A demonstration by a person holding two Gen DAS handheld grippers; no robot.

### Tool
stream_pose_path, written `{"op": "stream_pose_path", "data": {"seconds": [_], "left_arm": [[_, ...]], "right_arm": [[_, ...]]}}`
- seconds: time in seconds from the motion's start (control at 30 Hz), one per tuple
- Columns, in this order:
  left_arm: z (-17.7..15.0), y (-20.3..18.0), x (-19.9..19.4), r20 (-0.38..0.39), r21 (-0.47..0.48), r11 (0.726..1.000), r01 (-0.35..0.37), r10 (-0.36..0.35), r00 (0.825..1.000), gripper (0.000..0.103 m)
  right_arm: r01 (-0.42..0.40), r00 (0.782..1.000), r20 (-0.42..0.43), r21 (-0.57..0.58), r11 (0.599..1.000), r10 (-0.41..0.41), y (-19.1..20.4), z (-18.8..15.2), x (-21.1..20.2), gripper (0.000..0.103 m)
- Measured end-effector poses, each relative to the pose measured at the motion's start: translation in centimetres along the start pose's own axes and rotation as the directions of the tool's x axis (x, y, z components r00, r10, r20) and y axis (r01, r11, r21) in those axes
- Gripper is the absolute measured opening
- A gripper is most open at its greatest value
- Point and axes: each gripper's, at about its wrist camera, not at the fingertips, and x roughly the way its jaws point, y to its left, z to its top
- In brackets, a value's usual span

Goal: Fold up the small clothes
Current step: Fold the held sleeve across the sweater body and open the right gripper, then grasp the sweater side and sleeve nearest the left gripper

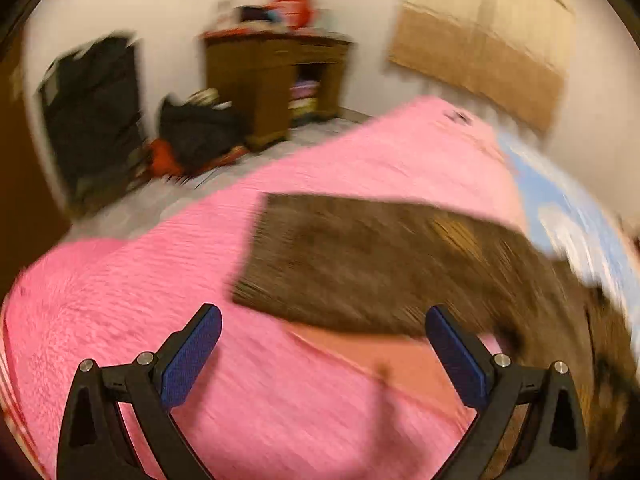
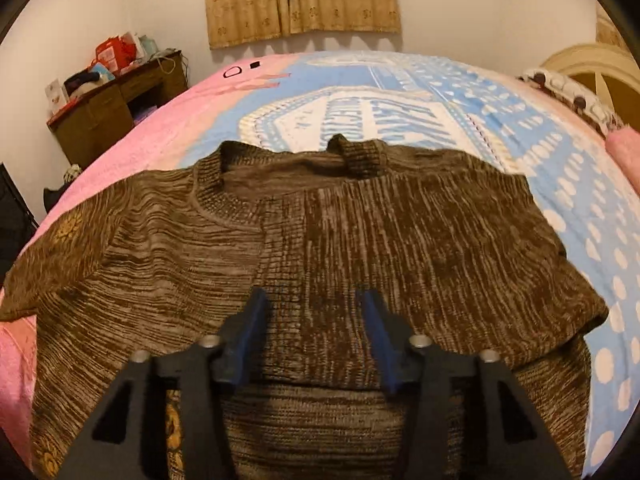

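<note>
A brown knitted sweater point(image 2: 320, 240) lies spread on the bed, its collar point(image 2: 212, 196) toward the far side and one side folded over the body. In the blurred left wrist view a sleeve of the sweater point(image 1: 360, 264) lies flat on the pink blanket point(image 1: 160, 280). My left gripper point(image 1: 324, 320) is wide open and empty, just short of the sleeve's near edge. My right gripper point(image 2: 316, 304) is partly open and empty, hovering over the sweater's middle.
The bed carries a pink blanket and a blue and white printed cover point(image 2: 440, 112). A wooden desk point(image 1: 276, 80) with clutter stands by the wall, with dark bags point(image 1: 192, 132) on the floor. Curtains point(image 2: 300, 0) hang behind the bed, a pillow point(image 2: 624, 144) at right.
</note>
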Motion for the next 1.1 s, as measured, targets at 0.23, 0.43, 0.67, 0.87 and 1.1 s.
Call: {"op": "stream_pose_path", "data": {"seconds": [0.23, 0.43, 0.67, 0.87, 1.1], "left_arm": [[2.1, 1.6, 4.8, -0.097, -0.114, 0.991, 0.074, -0.086, 0.992, 0.102], [1.4, 0.1, 5.4, -0.08, -0.065, 0.996, 0.06, -0.065, 0.995, 0.092], [1.7, 2.7, 5.4, -0.083, -0.168, 0.985, 0.049, -0.064, 0.995, 0.019], [1.7, 3.3, 4.3, -0.064, -0.222, 0.967, 0.127, -0.144, 0.988, 0.01], [0.9, 2.9, 4.7, -0.065, -0.201, 0.973, 0.111, -0.126, 0.99, 0.012]], "right_arm": [[0.012, 1.0, -0.008, -0.025, 1.0, -0.012, 0.6, 0.4, 1.0, 0.064], [-0.001, 1.0, -0.01, -0.018, 1.0, 0.001, 0.3, 0.5, 1.1, 0.066], [-0.002, 1.0, -0.01, -0.022, 1.0, 0.002, 0.5, 0.4, 1.2, 0.068], [-0.008, 1.0, -0.008, -0.017, 1.0, 0.008, 0.4, 0.4, 1.2, 0.068], [-0.006, 1.0, -0.007, -0.015, 1.0, 0.006, 0.5, 0.4, 1.2, 0.069]]}}
